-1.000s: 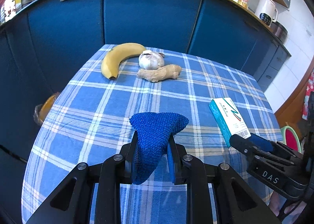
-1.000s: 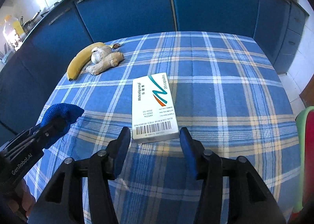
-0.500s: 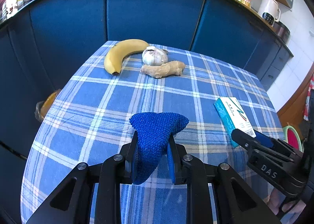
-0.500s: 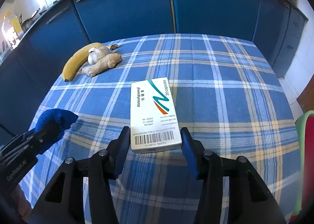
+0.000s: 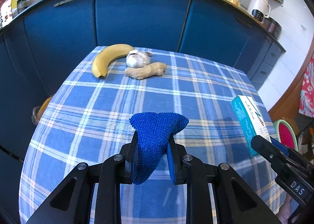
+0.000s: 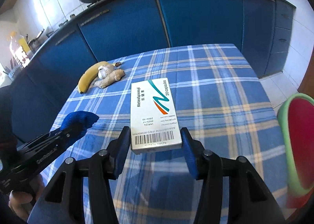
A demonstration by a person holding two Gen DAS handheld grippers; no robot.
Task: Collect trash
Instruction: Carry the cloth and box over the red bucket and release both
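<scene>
While gripped endwise by the right tongs, the medicine box points away lengthwise.

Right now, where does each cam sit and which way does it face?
Left wrist: on the left gripper, angled down over the table; shows its fingers on a blue cloth.
Right wrist: on the right gripper, angled down; fingers grip a medicine box.
Shared: banana, garlic, ginger, each other's gripper.

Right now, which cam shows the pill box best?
Right wrist: the pill box is centred between the right gripper's fingers, top face and barcode readable. Left wrist shows it only at the frame's right edge, side-on and partly hidden.
</scene>
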